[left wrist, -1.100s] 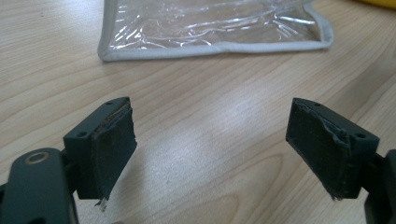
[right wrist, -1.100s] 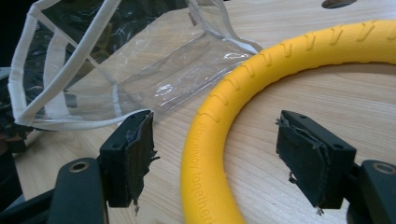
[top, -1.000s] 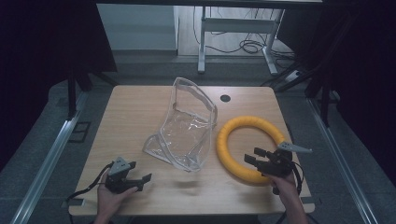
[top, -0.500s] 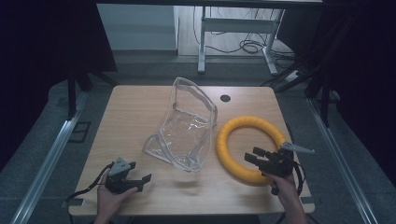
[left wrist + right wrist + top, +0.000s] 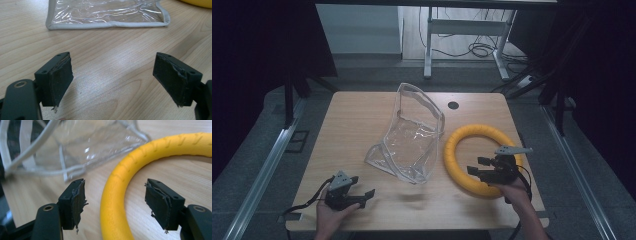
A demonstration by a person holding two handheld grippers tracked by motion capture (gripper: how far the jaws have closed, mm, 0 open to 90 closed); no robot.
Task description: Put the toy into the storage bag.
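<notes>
Right gripper view: yellow foam ring runs up between the jaws, pads not pressing on it.
Ring's place: on the wooden table, right half, just beside the clear plastic bag with grey edging.
Handling: likely light, soft, squashy, grippy rather than slick; best pinched across the near tube.
Right gripper: apart, straddling the ring's near arc; jaws have just been closing.
Left gripper: wide apart over bare wood, bag edge ahead.
Change: right hand sits slightly farther in over the ring than a second ago; ring and bag unmoved.
</notes>
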